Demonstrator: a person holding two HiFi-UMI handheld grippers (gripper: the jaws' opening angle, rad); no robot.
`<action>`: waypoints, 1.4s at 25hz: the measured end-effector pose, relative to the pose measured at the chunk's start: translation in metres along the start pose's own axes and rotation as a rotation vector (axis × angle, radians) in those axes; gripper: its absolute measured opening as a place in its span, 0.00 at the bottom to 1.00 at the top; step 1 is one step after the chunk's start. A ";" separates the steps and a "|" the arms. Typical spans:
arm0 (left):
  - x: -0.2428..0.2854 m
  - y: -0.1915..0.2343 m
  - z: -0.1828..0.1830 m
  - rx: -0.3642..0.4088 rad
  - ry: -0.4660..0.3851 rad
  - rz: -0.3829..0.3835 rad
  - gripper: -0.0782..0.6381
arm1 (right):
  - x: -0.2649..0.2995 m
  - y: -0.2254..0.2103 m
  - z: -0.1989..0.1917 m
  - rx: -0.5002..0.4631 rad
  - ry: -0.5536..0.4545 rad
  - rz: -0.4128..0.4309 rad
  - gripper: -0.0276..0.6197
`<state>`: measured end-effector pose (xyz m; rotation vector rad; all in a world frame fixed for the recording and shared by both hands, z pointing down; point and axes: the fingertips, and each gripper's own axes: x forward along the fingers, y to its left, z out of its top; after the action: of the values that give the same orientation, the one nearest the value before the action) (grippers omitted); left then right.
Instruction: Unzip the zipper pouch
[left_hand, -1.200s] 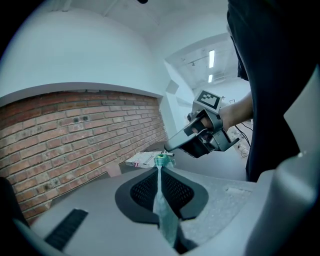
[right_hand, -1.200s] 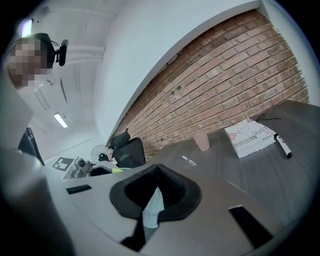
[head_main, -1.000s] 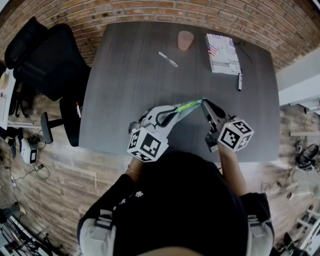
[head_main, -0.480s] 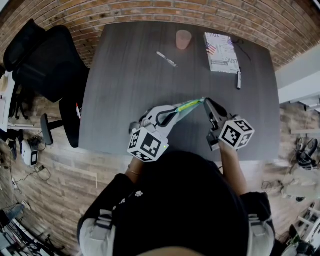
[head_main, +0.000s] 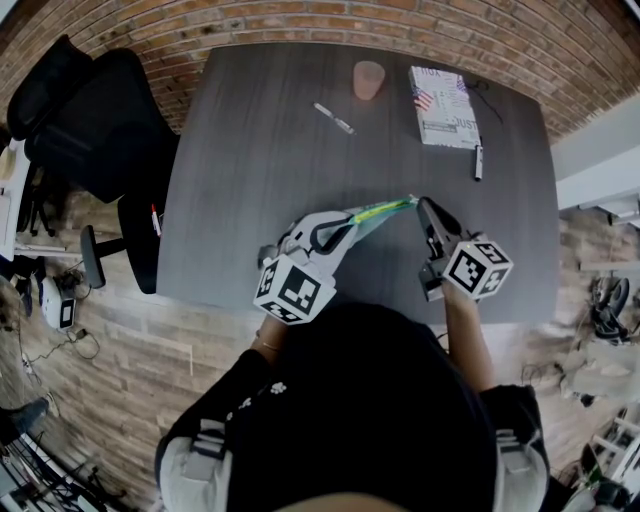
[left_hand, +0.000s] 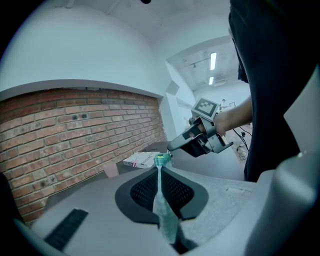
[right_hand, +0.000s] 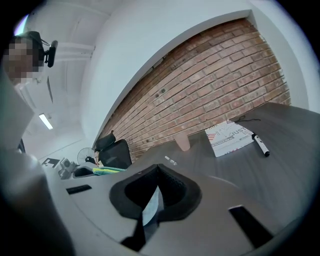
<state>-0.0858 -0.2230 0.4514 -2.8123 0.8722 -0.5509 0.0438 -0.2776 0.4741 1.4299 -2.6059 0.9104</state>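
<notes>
zipper pouch (head_main: 380, 211), thin translucent teal with a yellow-green edge, is held taut above the near edge of the dark grained table (head_main: 250, 160). left gripper (head_main: 338, 230) jaws are clamped on its fabric; right gripper (head_main: 421, 204) jaws are pinched on a thin pale strip at its other end. pouch contents cannot be made out. pink tapered cup (head_main: 368, 79) is stood at the table's far edge.

Dark grey wood-grain table (head_main: 260, 150), seen from above. Along far side, L to R: white marker pen (head_main: 335, 118), pale pink plastic cup (head_main: 368, 79), white booklet w/ flag print (head_main: 444, 107), black marker pen (head_main: 478, 162) near booklet's front right corner. Black office chair (head_main: 95, 125) at table's left. Red brick wall (head_main: 300, 25) behind; wood-plank floor (head_main: 100, 350).
</notes>
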 end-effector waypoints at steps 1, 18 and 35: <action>0.000 0.000 0.001 0.002 0.000 -0.001 0.12 | 0.000 -0.001 0.000 0.004 -0.003 -0.003 0.05; 0.000 -0.003 0.000 -0.003 -0.003 -0.004 0.12 | -0.008 -0.022 -0.001 0.009 -0.013 -0.061 0.05; -0.006 0.003 0.001 -0.060 -0.032 0.007 0.12 | -0.009 -0.015 -0.006 -0.072 0.006 -0.069 0.05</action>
<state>-0.0912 -0.2218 0.4479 -2.8622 0.9067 -0.4852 0.0593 -0.2743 0.4837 1.4862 -2.5406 0.8029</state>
